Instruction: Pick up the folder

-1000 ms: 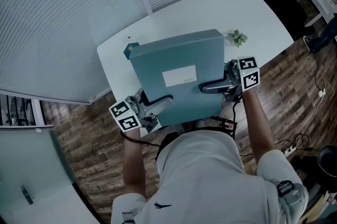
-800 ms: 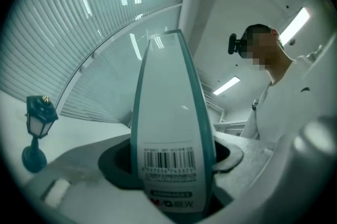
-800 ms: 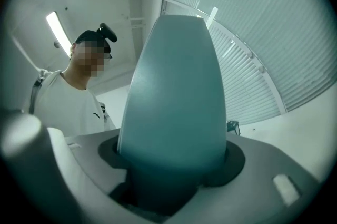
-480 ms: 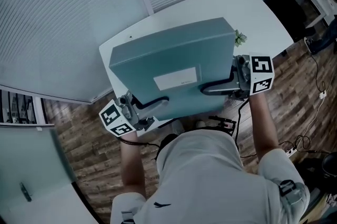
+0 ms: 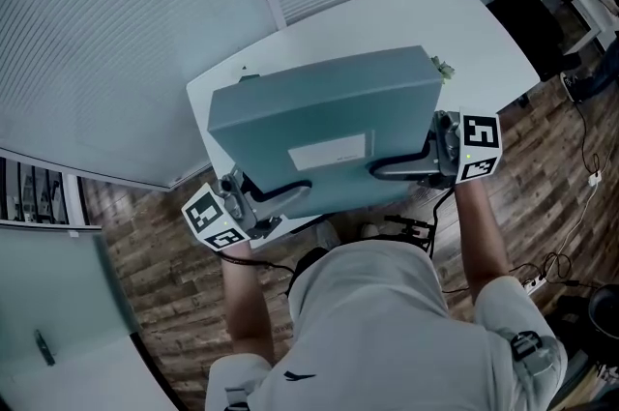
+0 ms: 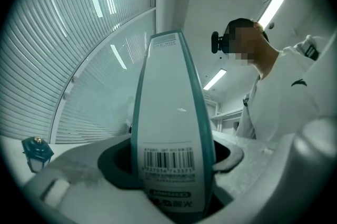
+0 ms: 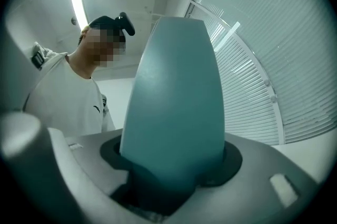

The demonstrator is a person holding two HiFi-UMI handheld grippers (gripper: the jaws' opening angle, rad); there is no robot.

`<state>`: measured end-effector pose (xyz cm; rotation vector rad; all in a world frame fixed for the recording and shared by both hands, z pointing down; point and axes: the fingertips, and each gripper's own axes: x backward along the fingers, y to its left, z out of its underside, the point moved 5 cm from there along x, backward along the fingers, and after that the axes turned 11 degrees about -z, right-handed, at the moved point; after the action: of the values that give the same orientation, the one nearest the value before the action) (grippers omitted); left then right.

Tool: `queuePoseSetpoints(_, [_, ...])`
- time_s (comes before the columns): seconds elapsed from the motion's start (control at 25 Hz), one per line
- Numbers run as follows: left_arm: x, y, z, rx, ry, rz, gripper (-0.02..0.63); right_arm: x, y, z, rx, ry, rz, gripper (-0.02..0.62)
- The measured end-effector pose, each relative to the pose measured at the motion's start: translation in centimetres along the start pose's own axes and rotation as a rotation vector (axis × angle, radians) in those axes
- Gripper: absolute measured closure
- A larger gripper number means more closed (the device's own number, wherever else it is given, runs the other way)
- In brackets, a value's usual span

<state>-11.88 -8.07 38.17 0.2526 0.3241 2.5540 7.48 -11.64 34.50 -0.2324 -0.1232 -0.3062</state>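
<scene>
Left gripper (image 5: 280, 193) and right gripper (image 5: 397, 167) are each clamped on the near edge of the thick teal folder (image 5: 319, 104), which is held above the white table (image 5: 387, 13) by 2 forward-stretched, roughly level forearms (image 5: 242, 293).

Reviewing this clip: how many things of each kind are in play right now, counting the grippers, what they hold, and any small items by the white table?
folder: 1
grippers: 2 (left gripper, right gripper, both clamped on the folder)
small plant: 1
small teal item: 1
Total: 5
</scene>
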Motion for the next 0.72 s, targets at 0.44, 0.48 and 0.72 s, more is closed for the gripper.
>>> queuePoseSetpoints(0.44, [1.7, 0.4, -1.3, -0.124, -0.044, -0.204, 0.224, 0.4, -0.2, 0.0, 0.020, -0.051, 0.036, 0.295])
queuePoseSetpoints(0.48, [2.4, 0.9, -1.8, -0.131, -0.067, -0.255, 0.227, 0.6, -0.5, -0.1, 0.020, -0.068, 0.057, 0.295])
queuePoseSetpoints(0.72, [9.1, 3.5, -4.1, -0.117, -0.209, -0.625, 0.333, 3.8, -1.2, -1.2, 0.014, -0.193, 0.329, 0.291])
